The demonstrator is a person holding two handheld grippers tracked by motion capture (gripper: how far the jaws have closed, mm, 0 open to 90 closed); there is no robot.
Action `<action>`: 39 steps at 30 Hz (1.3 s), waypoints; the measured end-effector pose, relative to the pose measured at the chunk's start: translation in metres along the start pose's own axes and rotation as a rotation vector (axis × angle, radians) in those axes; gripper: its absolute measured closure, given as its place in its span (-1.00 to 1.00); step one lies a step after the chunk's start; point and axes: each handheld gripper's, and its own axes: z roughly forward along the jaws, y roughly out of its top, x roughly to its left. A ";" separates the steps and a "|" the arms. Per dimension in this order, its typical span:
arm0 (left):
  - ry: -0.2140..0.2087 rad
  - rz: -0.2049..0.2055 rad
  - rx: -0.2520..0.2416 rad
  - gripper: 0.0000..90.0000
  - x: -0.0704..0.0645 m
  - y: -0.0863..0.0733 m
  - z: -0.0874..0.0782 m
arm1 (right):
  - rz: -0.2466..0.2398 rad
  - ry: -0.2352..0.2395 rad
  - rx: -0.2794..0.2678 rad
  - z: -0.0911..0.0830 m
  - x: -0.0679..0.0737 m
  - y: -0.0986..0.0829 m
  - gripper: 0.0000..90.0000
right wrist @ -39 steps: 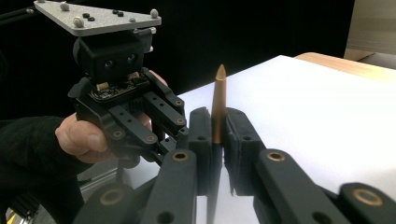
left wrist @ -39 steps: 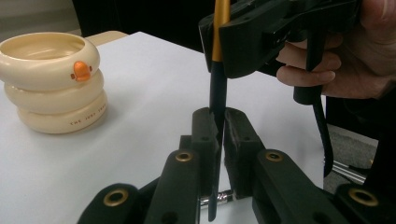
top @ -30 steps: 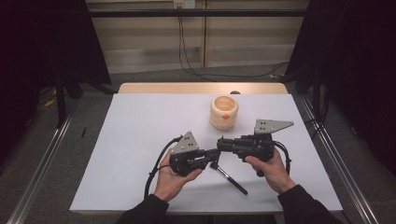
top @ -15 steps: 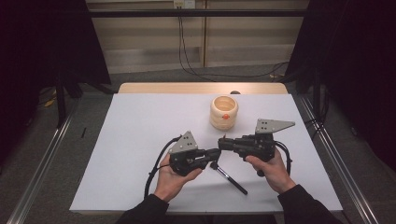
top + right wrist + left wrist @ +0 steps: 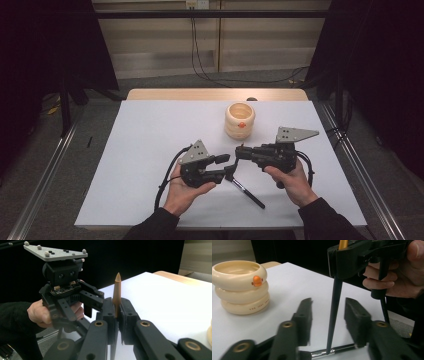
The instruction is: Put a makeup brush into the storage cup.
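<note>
At the lower centre of the high view, the right tongs (image 5: 240, 150) clamp a thin brush (image 5: 116, 287) upright, its orange tapered end pointing up between the pads. The left tongs (image 5: 328, 312) stand wide, jaws either side of the brush's black shaft, not touching it. The cream ringed cup (image 5: 240, 120) sits above them on the table (image 5: 150, 130).

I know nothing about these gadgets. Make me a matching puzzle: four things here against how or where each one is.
1 left gripper
2 right gripper
3 cream pot
4 black pen

a lying flat on the table
b shut on the thin stick
c open
d standing beyond both grippers

Pairs: 1-c, 2-b, 3-d, 4-a
</note>
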 end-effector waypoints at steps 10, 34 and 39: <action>0.029 0.019 0.035 -0.66 0.001 -0.001 -0.003 | -0.011 -0.007 0.002 0.000 0.001 0.000 0.87; 0.169 0.000 0.018 -0.96 0.021 -0.020 -0.050 | -0.035 -0.045 0.000 -0.006 -0.004 0.000 0.87; 0.232 0.001 0.023 -0.97 0.023 -0.031 -0.060 | -0.039 -0.064 0.000 -0.007 -0.006 0.000 0.87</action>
